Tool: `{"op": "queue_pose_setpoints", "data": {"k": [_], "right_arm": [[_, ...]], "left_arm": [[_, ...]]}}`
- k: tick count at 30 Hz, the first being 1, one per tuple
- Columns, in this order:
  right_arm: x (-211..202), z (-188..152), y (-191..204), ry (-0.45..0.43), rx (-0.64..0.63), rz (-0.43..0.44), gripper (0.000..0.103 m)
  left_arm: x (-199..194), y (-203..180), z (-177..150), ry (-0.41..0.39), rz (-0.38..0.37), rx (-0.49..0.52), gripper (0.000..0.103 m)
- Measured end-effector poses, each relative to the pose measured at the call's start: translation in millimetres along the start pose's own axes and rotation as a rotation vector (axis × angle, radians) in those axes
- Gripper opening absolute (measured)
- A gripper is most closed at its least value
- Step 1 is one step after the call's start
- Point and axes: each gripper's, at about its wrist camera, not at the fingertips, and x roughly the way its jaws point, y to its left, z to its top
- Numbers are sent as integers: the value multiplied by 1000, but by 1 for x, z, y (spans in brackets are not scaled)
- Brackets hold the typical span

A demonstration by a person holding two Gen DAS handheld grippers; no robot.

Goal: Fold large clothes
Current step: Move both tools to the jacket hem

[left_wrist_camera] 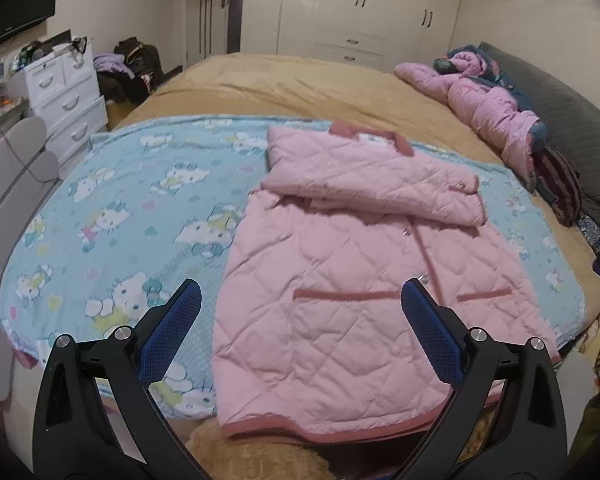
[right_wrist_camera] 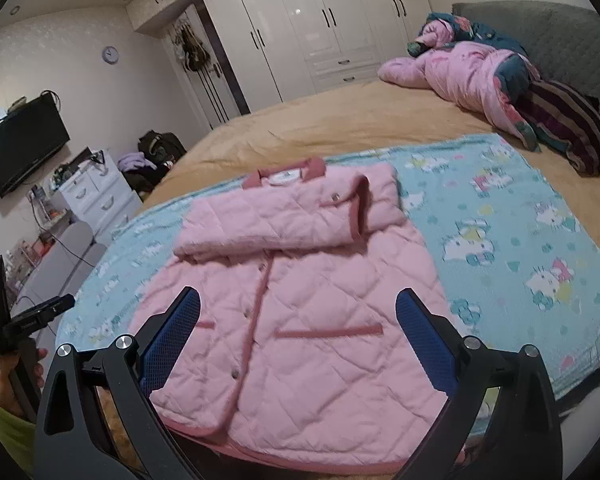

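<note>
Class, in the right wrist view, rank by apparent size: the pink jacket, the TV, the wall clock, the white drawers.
1. pink jacket, though nearness inflates it
2. TV
3. white drawers, close to the TV, so unsure
4. wall clock

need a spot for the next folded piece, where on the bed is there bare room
Free: the cartoon-print blue blanket between the pink quilted jacket and the white drawers, the same blanket on the jacket's other side, and the tan bedspread beyond the collar. Crowded: the pile of bedding along the grey headboard.
</note>
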Motion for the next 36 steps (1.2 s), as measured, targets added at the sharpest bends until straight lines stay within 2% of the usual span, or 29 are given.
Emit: {"op": "queue_pose_setpoints", "data": {"k": [12, 24, 36], "right_arm": [[17, -36, -41, 73, 66, -24, 98], [34, -68, -83, 167, 120, -64, 98], [47, -104, -124, 285, 185, -76, 98]], "left_arm": [[44, 44, -40, 159, 68, -71, 94], [92, 60, -79, 328, 4, -137, 94], [109, 62, -94, 386, -33, -158, 94]]}}
